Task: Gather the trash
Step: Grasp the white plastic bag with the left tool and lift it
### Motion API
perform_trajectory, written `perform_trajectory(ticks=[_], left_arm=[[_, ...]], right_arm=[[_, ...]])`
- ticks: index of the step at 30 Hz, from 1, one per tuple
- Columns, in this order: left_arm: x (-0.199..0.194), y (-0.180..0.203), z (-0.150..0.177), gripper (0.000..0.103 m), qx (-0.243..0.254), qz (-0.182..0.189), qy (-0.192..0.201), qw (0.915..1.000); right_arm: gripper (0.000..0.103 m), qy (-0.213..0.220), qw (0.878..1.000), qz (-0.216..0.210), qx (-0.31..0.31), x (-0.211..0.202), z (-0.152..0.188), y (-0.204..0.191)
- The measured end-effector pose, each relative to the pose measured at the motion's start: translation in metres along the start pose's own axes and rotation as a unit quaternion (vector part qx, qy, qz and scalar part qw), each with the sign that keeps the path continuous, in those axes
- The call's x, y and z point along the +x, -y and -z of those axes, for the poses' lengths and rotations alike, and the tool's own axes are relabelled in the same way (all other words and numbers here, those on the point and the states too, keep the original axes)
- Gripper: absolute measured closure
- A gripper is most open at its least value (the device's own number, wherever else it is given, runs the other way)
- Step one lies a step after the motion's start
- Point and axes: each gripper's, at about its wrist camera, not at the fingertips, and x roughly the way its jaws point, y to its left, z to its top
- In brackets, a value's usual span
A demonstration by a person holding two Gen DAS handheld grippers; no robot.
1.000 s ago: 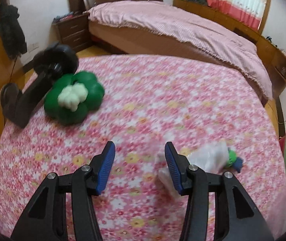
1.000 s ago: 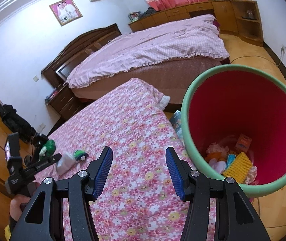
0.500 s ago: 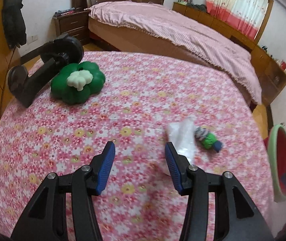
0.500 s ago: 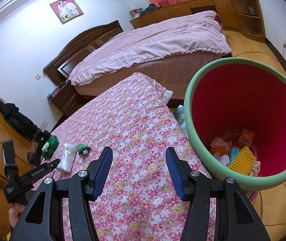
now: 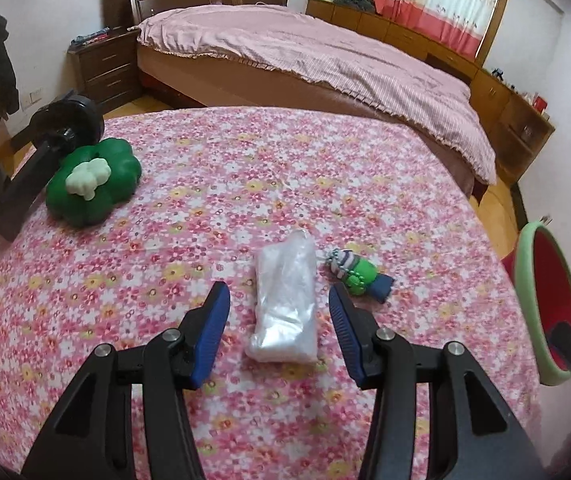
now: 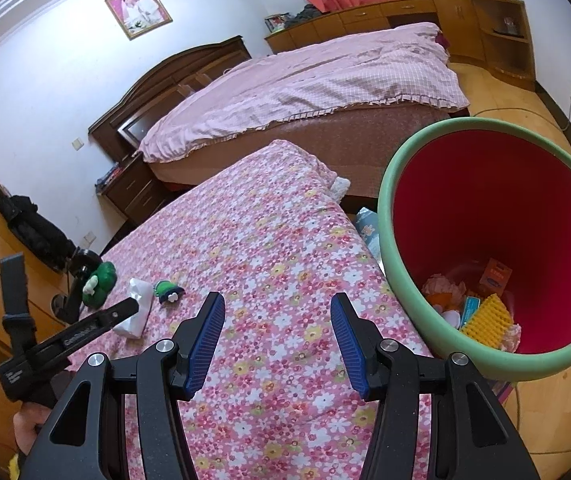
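since the plastic bag [image 5: 285, 300] looks soft, light and slippery, the left gripper [image 5: 279, 332], jaws released, should pinch its near middle.

The left gripper [image 5: 279, 320] stands spread over the floral table [image 5: 245, 184], its fingers [image 5: 213, 322] well clear either side of the plastic bag [image 5: 285, 300]. Just beside the bag at 2 o'clock lies a small green toy [image 5: 359, 274], crowding the right finger's path. The green clover toy [image 5: 93, 180] and black clamp [image 5: 37, 160] sit far off at 10 o'clock. The bin [image 6: 497, 236] mouth gapes unobstructed at 2 o'clock from the right gripper [image 6: 277, 330].
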Motion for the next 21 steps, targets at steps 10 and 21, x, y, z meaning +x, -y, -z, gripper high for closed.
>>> perform_trajectory(ticks=[10, 21], left_arm=[[0.018, -0.002, 0.001, 0.071, 0.008, 0.017, -0.008, 0.9998], [-0.010, -0.032, 0.001, 0.072, -0.021, 0.011, 0.028, 0.9993]], right_arm=[[0.046, -0.011, 1.000, 0.001, -0.017, 0.011, -0.004, -0.012], [0.046, -0.022, 0.998, -0.009, -0.061, 0.028, -0.005, -0.049]])
